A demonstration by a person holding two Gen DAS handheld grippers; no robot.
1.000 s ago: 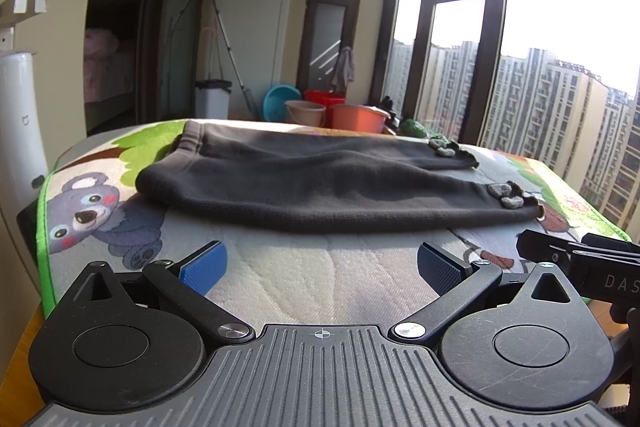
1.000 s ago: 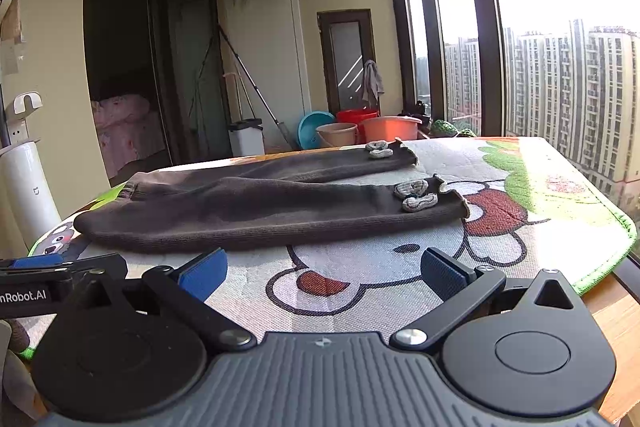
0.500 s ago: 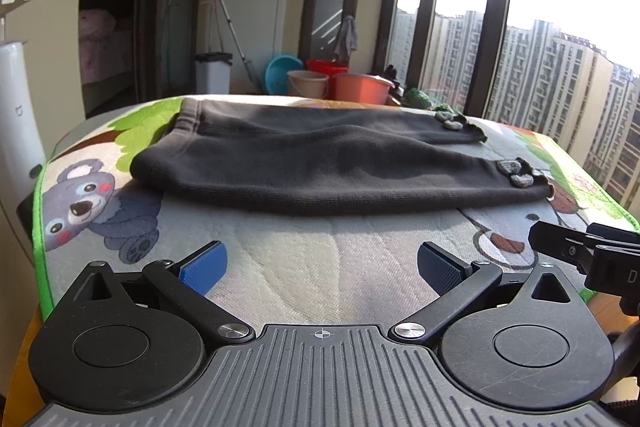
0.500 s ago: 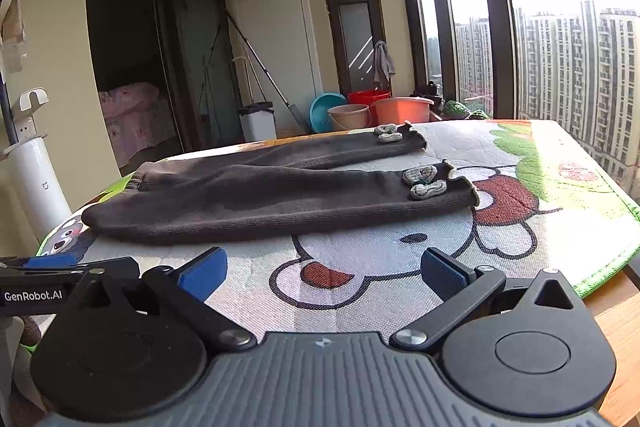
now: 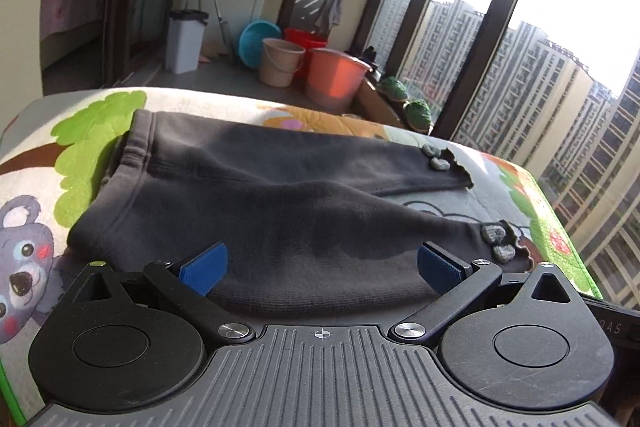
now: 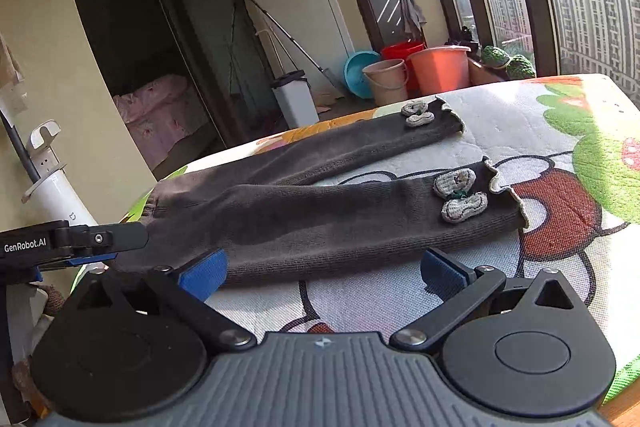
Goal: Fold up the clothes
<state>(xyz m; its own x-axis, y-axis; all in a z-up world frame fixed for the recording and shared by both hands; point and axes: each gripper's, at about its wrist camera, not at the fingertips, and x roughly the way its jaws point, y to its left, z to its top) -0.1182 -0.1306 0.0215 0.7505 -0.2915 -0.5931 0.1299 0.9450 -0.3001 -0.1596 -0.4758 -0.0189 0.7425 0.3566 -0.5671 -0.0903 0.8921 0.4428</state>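
Dark grey trousers (image 5: 280,211) lie flat on a cartoon-print mat (image 5: 32,211), waistband to the left, both legs running right. Each cuff carries a pale knitted bow (image 6: 460,197). My left gripper (image 5: 320,267) is open, its blue pads low over the near leg's thick end, with cloth showing between them. My right gripper (image 6: 324,273) is open too; its left pad (image 6: 204,273) sits at the near edge of the same trousers (image 6: 320,223), its right pad over bare mat. The left gripper's body (image 6: 72,241) shows at the left of the right wrist view.
The mat (image 6: 560,131) covers a table whose far edge drops to a floor with an orange bucket (image 5: 336,77), a beige bucket (image 5: 280,61), a blue basin and a white bin (image 5: 184,41). Tall windows stand to the right. A white appliance (image 6: 56,195) stands at the left.
Both grippers have moved forward and tilted down toward the trousers; the near leg now lies between the left gripper's pads. Both stay open.
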